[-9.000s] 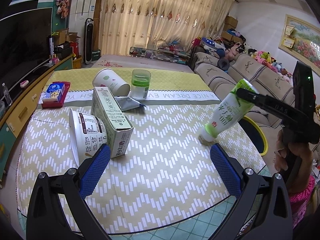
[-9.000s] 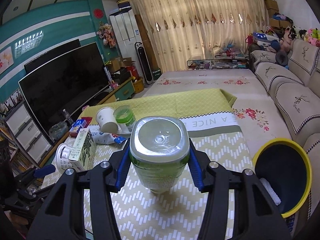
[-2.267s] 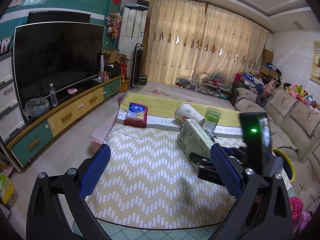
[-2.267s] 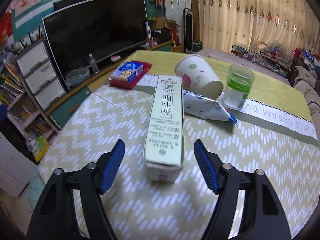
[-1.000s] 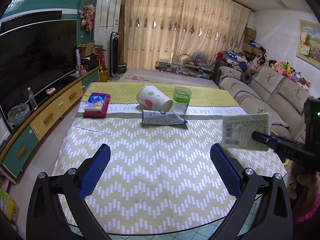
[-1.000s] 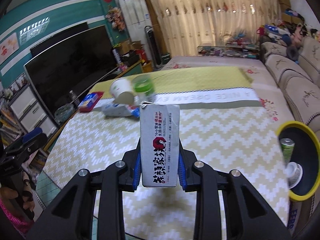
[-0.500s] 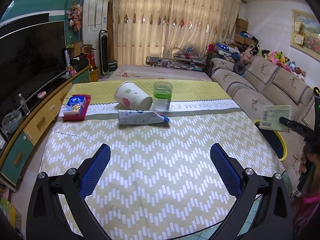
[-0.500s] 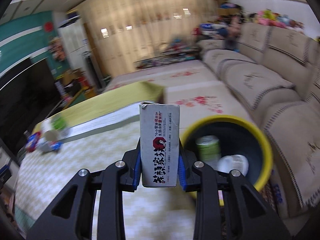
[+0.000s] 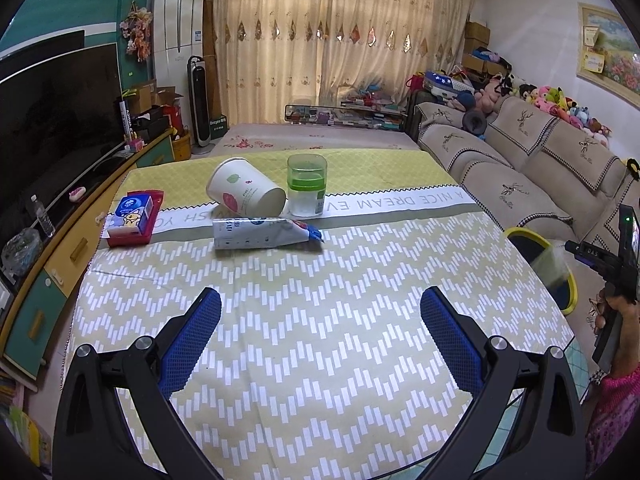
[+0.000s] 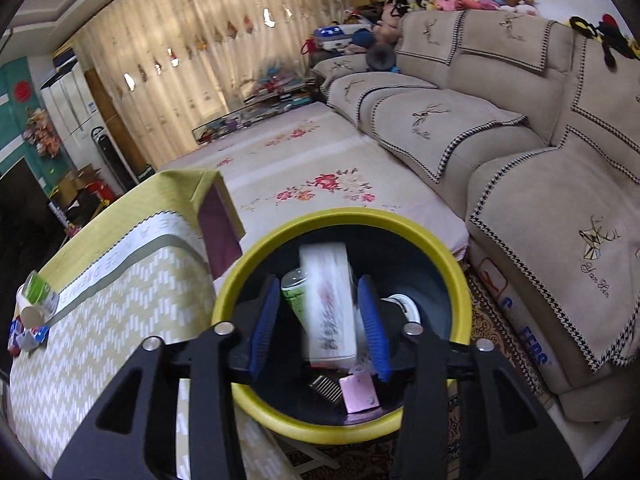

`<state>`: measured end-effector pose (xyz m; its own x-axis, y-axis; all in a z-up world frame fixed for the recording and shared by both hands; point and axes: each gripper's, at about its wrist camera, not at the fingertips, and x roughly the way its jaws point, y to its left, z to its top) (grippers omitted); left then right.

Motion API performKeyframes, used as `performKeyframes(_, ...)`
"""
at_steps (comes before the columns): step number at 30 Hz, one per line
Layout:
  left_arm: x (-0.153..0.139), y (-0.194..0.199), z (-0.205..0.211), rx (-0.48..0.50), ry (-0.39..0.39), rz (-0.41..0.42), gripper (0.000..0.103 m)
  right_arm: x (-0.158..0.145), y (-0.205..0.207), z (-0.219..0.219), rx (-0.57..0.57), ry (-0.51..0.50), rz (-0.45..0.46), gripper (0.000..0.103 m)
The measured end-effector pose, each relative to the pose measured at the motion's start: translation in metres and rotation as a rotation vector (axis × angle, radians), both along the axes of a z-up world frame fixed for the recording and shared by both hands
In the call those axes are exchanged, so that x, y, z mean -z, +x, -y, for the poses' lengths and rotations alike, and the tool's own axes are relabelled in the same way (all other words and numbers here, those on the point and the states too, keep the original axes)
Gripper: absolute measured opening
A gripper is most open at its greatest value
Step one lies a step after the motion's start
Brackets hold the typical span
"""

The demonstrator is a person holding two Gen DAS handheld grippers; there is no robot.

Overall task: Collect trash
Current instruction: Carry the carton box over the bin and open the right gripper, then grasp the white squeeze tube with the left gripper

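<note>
My right gripper hangs over the yellow-rimmed bin with its jaws open. The tall carton is blurred between the pads and free of them, dropping into the bin. A green bottle and a white tub lie inside. In the left wrist view the blurred carton sits over the bin by the right gripper. My left gripper is open and empty above the table. A tipped paper cup, a green-banded cup and a squashed pouch lie at the far side.
A red tray with a blue box sits at the table's far left. The sofa stands right behind the bin. A TV cabinet runs along the left of the table.
My right gripper has swung down over the bin and opened, and the carton has left the pads. The left gripper has barely moved.
</note>
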<state>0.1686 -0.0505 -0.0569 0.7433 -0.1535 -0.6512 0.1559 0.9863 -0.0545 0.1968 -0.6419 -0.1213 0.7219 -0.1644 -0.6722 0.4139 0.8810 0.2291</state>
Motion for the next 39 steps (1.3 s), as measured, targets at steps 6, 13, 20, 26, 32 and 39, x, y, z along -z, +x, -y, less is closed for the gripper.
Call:
performKeyframes(6,0.008,0.007,0.0,-0.003,0.013,-0.018,0.098,0.002,-0.002,-0.006,-0.017,0.002,0.008,0.046)
performKeyframes(13,0.023,0.026,-0.016,0.015,0.022,-0.028,0.098,-0.003,-0.002,-0.023,-0.055,0.005,0.015,0.049)
performKeyframes(20,0.034,0.075,-0.045,0.021,0.03,-0.07,0.098,-0.003,0.001,-0.033,-0.073,0.003,0.005,0.05)
performKeyframes(26,0.044,0.121,-0.065,0.027,0.008,-0.116,0.098,0.0,0.006,-0.037,-0.082,0.0,-0.013,0.05)
performKeyframes(32,0.054,0.151,-0.072,0.071,-0.001,-0.122,0.098,0.0,0.012,-0.042,-0.096,-0.005,-0.023,0.05)
performKeyframes(39,0.056,0.18,-0.064,0.182,0.023,-0.11,0.098,0.0,0.014,-0.045,-0.101,-0.01,-0.032,0.05)
